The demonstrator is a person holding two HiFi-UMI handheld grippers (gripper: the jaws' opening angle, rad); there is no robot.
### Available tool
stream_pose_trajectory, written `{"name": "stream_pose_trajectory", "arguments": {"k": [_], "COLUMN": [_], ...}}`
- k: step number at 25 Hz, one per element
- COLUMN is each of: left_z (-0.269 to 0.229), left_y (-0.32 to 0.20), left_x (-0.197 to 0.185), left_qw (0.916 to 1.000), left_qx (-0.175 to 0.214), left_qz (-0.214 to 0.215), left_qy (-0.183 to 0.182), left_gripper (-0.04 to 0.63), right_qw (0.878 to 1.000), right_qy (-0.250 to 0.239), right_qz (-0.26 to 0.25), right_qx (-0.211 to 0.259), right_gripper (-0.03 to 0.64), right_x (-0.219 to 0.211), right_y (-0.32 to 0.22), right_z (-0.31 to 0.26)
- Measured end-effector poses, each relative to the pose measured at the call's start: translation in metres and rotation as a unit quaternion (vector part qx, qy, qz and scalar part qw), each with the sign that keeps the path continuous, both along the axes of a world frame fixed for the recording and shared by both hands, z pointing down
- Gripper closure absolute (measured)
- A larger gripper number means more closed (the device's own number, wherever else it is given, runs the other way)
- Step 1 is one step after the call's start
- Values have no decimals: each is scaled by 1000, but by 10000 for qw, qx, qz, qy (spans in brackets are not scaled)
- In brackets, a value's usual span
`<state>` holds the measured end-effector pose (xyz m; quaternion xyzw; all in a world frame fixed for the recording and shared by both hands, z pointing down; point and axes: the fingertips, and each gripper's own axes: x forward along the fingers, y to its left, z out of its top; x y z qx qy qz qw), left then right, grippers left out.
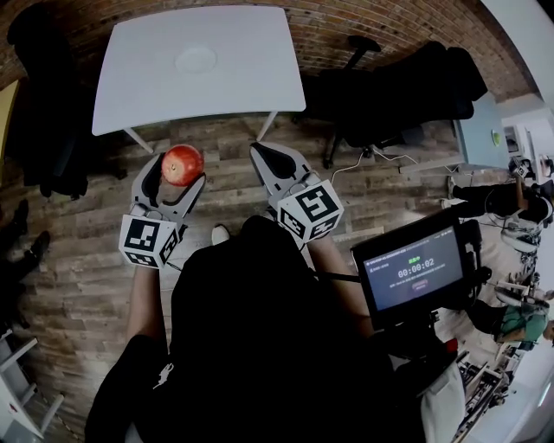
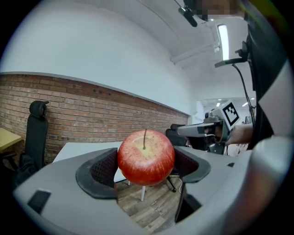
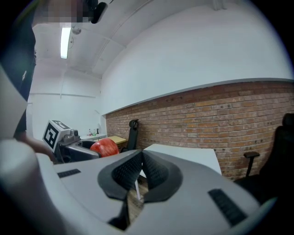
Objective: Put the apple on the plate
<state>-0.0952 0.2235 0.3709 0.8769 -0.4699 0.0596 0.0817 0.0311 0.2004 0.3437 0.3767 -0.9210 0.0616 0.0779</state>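
A red apple (image 1: 183,164) with its stem up (image 2: 146,157) is clamped between the jaws of my left gripper (image 1: 180,171), held in the air over the wooden floor, short of the table. A white plate (image 1: 196,59) lies near the middle of the white table (image 1: 242,86) ahead. My right gripper (image 1: 270,157) is shut with nothing in it, its black pads (image 3: 131,170) pressed together (image 3: 141,170). In the right gripper view the apple (image 3: 104,147) shows at the left, in the other gripper.
Black office chairs stand left (image 1: 48,104) and right (image 1: 389,86) of the table. A brick wall (image 1: 372,22) runs behind it. A monitor on a stand (image 1: 414,270) is at my right. The table's legs (image 1: 264,125) meet the plank floor just ahead of the grippers.
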Motion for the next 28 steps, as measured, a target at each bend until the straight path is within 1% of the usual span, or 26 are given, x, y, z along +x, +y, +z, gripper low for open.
{"name": "stream_pose_trajectory", "arguments": {"k": [8, 12, 18, 21, 28], "left_z": [3, 5, 5, 9, 12], "left_y": [16, 22, 16, 14, -3], "left_x": [-8, -21, -27, -29, -27], "left_qw": [9999, 9995, 9995, 9994, 9991], "left_qx": [-88, -160, -113, -192, -280], "left_qz": [-144, -280, -288, -288, -319], "left_qy": [-6, -1, 2, 16, -98], "left_gripper": [210, 210, 210, 210, 210], "right_qw": [9999, 9999, 10000, 9999, 9998], "right_qy": [53, 52, 21, 27, -50], "right_qz": [-94, -49, -4, -1, -69], "right_qx": [-51, -109, -91, -150, -170], "right_gripper": [612, 612, 612, 612, 612], "right_x": [-3, -2, -6, -8, -8], "right_y": [7, 6, -1, -5, -26], "right_z": [1, 3, 4, 10, 13]}}
